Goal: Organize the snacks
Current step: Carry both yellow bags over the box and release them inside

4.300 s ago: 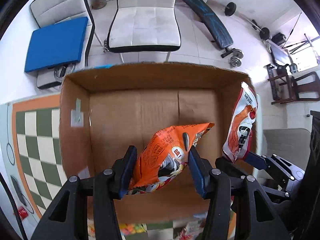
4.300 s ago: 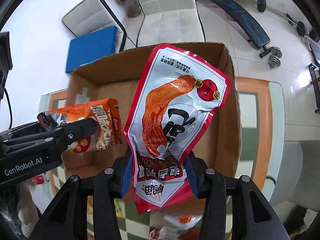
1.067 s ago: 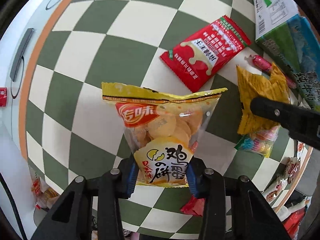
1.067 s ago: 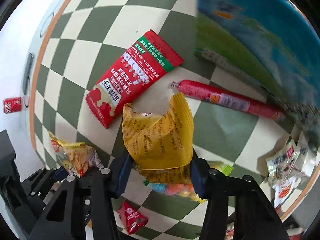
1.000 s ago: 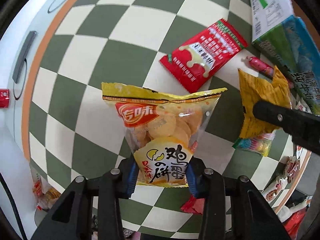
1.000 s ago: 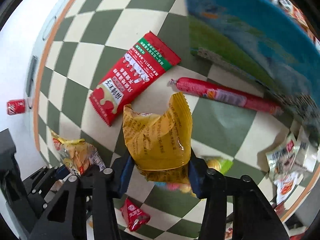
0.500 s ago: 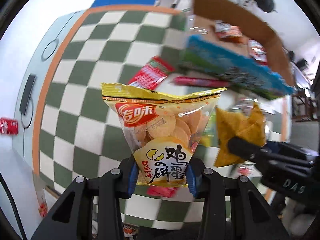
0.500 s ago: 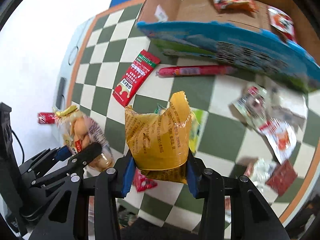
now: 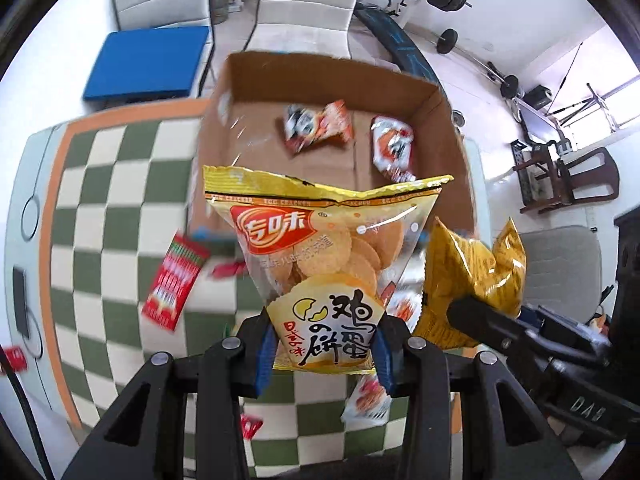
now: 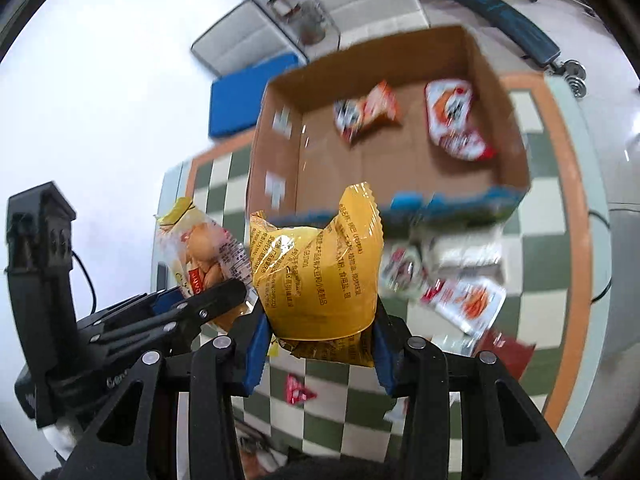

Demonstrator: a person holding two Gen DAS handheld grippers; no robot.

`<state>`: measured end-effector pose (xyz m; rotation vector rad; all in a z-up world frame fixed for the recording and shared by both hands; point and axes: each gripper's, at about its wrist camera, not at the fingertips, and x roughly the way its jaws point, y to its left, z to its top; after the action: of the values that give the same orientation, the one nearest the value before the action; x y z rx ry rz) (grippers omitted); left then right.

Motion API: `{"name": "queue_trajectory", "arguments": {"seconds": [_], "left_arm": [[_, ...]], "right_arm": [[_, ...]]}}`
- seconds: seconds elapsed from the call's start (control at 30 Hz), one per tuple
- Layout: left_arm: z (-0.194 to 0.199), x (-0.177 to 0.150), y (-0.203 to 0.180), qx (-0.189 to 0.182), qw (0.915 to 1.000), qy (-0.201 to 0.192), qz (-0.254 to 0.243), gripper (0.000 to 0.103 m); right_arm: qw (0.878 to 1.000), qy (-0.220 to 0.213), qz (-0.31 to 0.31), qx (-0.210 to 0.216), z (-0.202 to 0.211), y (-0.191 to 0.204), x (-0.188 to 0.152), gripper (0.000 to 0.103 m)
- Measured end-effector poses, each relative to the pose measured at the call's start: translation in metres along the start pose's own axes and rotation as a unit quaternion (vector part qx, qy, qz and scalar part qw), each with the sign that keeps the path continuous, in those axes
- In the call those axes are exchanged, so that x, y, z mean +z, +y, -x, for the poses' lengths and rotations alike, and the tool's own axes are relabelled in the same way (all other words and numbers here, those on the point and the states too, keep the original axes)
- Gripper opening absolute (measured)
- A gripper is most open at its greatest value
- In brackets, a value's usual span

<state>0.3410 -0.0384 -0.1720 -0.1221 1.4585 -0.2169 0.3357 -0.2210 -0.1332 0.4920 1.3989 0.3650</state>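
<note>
My left gripper (image 9: 324, 350) is shut on a clear-and-yellow bag of round egg crackers (image 9: 320, 248), held upright in the air. My right gripper (image 10: 318, 354) is shut on a crumpled yellow snack pack (image 10: 320, 272). In the left wrist view that yellow pack (image 9: 472, 276) hangs just to the right. In the right wrist view the cracker bag (image 10: 204, 256) hangs to the left. Beyond both stands an open cardboard box (image 9: 448, 120) (image 10: 276, 152) with an orange snack bag (image 9: 316, 126) (image 10: 366, 114) and a red-and-white pouch (image 9: 392, 148) (image 10: 456, 120) on its floor.
Loose snacks lie on the green-and-white checked table (image 9: 100, 208): a red packet (image 9: 174, 280), white and red pouches (image 10: 468, 300) and a small red sachet (image 10: 298, 392). White chairs (image 9: 308, 8), a blue cushion (image 9: 148, 62) and a weight bench (image 10: 500, 4) stand beyond the table.
Both grippers have risen from low over the table with their packs and tilted up, so the cardboard box and room came into view. The grips are unchanged.
</note>
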Motion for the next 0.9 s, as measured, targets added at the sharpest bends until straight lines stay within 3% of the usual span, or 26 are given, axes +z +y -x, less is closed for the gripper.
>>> {"name": "queue_trajectory", "arguments": {"seconds": [0.27,0.47,0.7,0.77,0.9], "left_arm": [[-0.060,0.085,-0.004,-0.013,0.9974,0.069,0.010,0.037],[-0.102,0.103,-0.001,-0.002,0.9941,0.107,0.013,0.037],[-0.132,0.115,-0.002,0.001,0.9901,0.141,0.003,0.038],[-0.136,0.118,-0.001,0.004,0.9890,0.148,0.009,0.038],[-0.138,0.121,-0.002,0.011,0.9884,0.151,0.009,0.039]], "right_arm": [[0.999,-0.002,-0.022,-0.023,-0.018,-0.027,0.074,0.047],[0.998,0.028,-0.026,-0.042,-0.056,-0.053,0.100,0.047],[0.997,0.053,-0.038,-0.051,-0.096,-0.074,0.107,0.048],[0.996,0.064,-0.046,-0.050,-0.104,-0.079,0.109,0.051],[0.994,0.069,-0.056,-0.060,-0.112,-0.087,0.113,0.079]]}}
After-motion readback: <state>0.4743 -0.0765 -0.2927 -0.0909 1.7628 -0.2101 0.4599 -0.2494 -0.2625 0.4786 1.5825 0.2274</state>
